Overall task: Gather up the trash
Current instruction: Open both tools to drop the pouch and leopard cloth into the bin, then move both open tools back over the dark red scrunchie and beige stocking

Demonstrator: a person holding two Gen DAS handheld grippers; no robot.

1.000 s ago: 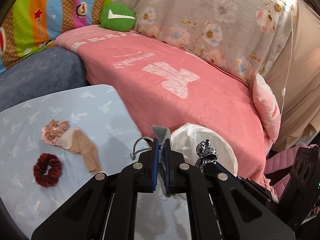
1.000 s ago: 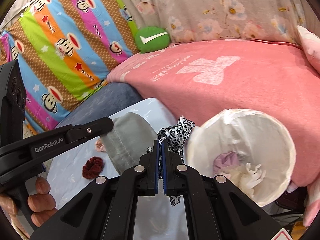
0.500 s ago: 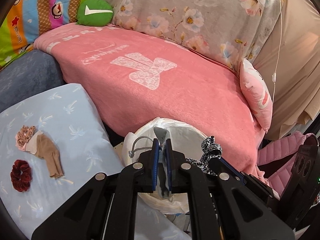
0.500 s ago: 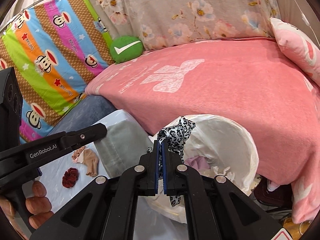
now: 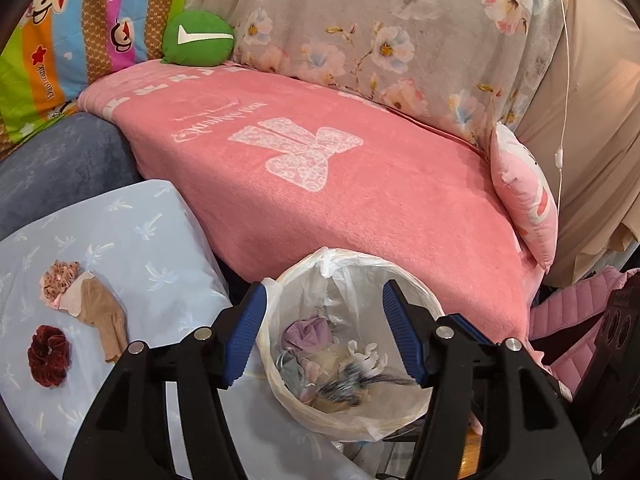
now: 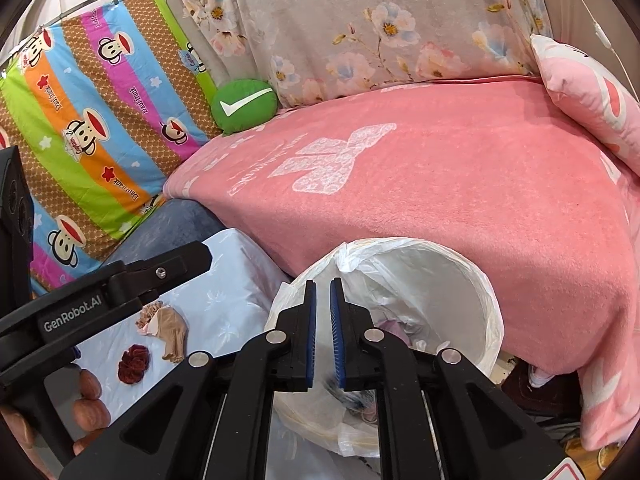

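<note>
Bin liner (image 5: 404, 280) translucent white, w/ lilac, grey & white scraps inside; blanket (image 5: 320, 184) pink w/ white bow print; worktop cloth (image 5: 132, 240) pale blue, white sprig pattern; scrunchie (image 5: 48, 356) dark red, lower left; stocking (image 5: 100, 316) tan; cushion (image 5: 198, 38) green w/ white tick, upper left; curtain (image 5: 400, 32) grey floral; tongs' pads (image 5: 244, 332) blue, arms black.

lined bin (image 5: 408, 280) holding crumpled trash (image 5: 320, 364)
</note>
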